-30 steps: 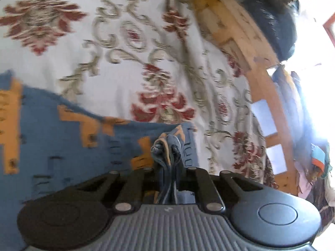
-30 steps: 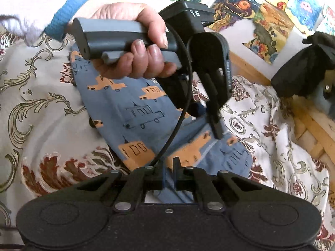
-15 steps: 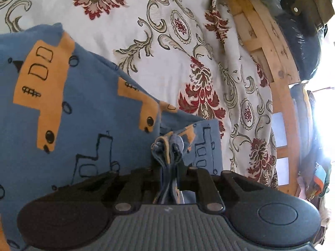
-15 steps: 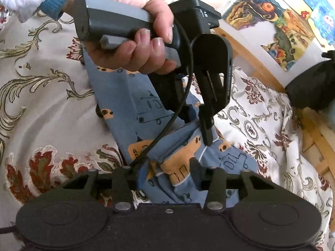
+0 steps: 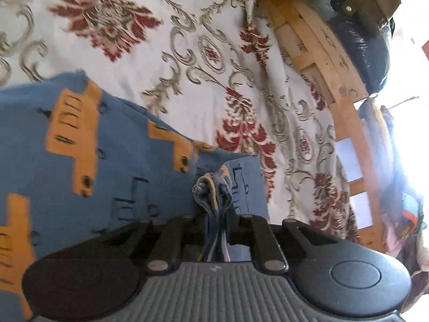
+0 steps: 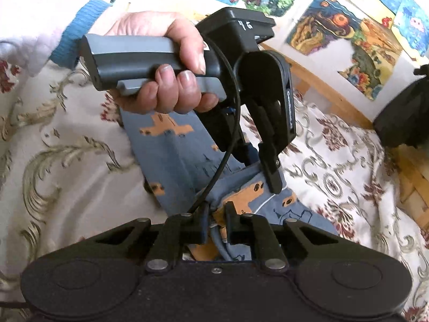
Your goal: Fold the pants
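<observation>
Gripping bunched hem layers, the left gripper (image 5: pixel 214 214) was clamped on the pants (image 5: pixel 112 166), which lay on the bedspread (image 5: pixel 203 48). The right gripper (image 6: pixel 215 214) pinched the near edge, seemingly to carry a fold.

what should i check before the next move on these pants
1. Left tongs shut on a bunched edge of the pants: ok.
2. Right tongs closed on pants fabric: ok, some cloth between the fingers.
3. Black cable clear of the right tongs: not ok, it runs down beside the left finger.
4. Pants lying flat on the bedspread: cannot tell, only part shows.
5. Hand firm on the left tongs' handle: ok.
</observation>
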Demonstrator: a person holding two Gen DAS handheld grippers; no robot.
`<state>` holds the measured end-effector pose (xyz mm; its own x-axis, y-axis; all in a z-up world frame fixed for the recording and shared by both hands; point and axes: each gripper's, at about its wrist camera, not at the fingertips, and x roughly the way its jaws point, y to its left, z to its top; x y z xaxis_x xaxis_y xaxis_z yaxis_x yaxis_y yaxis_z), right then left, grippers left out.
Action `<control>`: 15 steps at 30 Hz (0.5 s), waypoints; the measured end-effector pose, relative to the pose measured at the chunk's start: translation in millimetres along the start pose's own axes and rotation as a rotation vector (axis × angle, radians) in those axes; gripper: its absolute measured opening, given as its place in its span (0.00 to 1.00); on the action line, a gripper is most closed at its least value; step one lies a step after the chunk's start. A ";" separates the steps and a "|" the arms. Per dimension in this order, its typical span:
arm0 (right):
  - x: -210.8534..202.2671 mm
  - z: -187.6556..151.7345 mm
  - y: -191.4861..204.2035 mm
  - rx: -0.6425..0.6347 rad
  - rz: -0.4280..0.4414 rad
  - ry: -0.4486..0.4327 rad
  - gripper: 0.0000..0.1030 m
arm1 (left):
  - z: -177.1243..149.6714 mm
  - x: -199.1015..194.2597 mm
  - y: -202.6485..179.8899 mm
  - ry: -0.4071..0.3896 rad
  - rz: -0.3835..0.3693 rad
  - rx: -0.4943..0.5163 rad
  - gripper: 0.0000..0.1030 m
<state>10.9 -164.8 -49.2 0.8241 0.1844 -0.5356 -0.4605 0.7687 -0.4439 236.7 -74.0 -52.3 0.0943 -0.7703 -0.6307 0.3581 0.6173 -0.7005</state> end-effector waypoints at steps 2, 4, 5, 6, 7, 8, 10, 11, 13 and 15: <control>1.7 6.4 2.9 -0.002 0.020 -0.013 0.13 | 1.4 -8.9 4.2 -0.005 0.024 -0.006 0.13; 4.9 14.0 5.7 0.001 0.045 -0.025 0.13 | 2.0 -18.4 9.1 -0.015 0.052 -0.006 0.13; 7.1 17.7 6.2 -0.001 0.060 -0.030 0.13 | 2.1 -23.8 11.8 -0.019 0.070 -0.003 0.13; 9.5 22.0 8.8 -0.005 0.076 -0.037 0.13 | 2.0 -28.4 14.5 -0.022 0.087 0.000 0.13; 11.9 25.6 10.3 -0.012 0.088 -0.044 0.13 | 2.2 -34.2 17.5 -0.027 0.109 0.003 0.13; 13.9 28.7 13.1 -0.020 0.098 -0.049 0.13 | 2.3 -38.2 19.9 -0.030 0.125 0.003 0.13; 18.9 36.1 18.7 -0.035 0.120 -0.059 0.13 | 2.5 -47.6 26.6 -0.037 0.153 -0.005 0.13; 21.5 39.7 21.2 -0.038 0.132 -0.063 0.13 | 2.2 -51.5 30.1 -0.040 0.161 -0.012 0.13; 26.2 44.8 24.1 -0.038 0.157 -0.067 0.13 | 1.7 -58.6 37.7 -0.045 0.172 -0.027 0.13; 31.2 50.0 28.4 -0.039 0.177 -0.069 0.13 | 2.0 -63.8 45.4 -0.046 0.200 -0.037 0.13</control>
<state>40.1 -106.5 -42.6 0.7490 0.3571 -0.5581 -0.6117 0.6963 -0.3754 248.8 2.9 -43.2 0.2027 -0.6380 -0.7429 0.2936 0.7633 -0.5755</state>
